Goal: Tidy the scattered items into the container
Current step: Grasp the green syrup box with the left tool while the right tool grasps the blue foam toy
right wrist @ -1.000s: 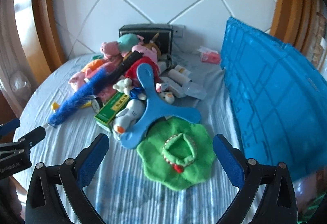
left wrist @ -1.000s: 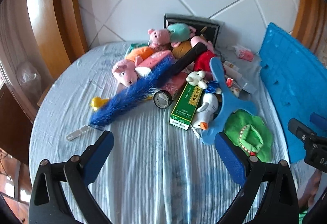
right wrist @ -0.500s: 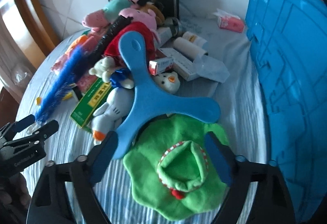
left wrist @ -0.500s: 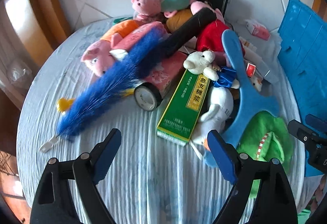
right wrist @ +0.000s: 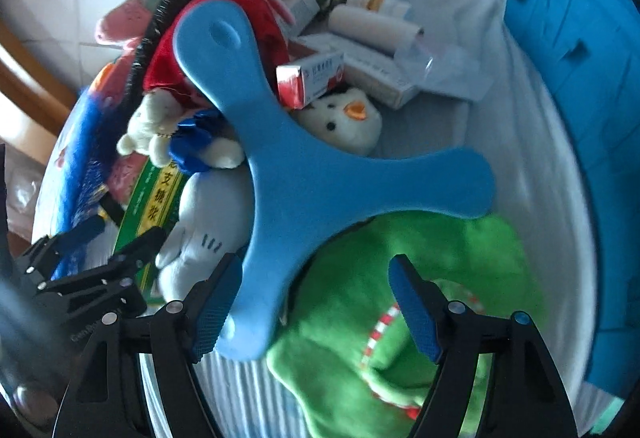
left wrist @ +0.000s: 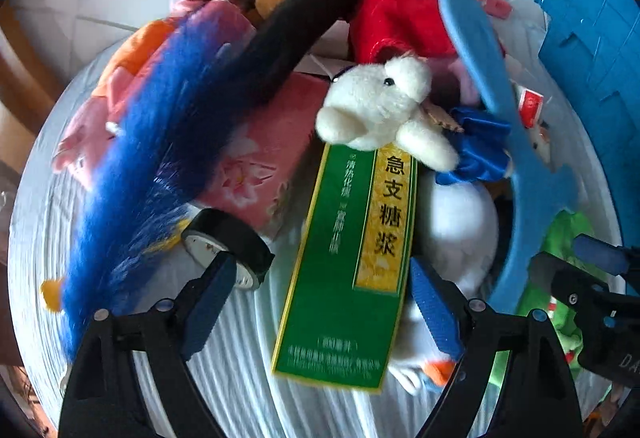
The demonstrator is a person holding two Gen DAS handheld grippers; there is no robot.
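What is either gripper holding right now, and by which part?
Nothing is held. The left gripper is open, its fingers either side of the green box without closing on it. The right gripper is open over the green plush beside the blue boomerang.

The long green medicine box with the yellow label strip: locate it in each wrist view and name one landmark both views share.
Left wrist view: the long green medicine box lies at centre, its near end between the open left gripper fingers.
Right wrist view: the same box sits at the left edge, mostly hidden under plush toys.
Shared landmark: the small white teddy bear with a blue satin bow, lying on the box's far end.
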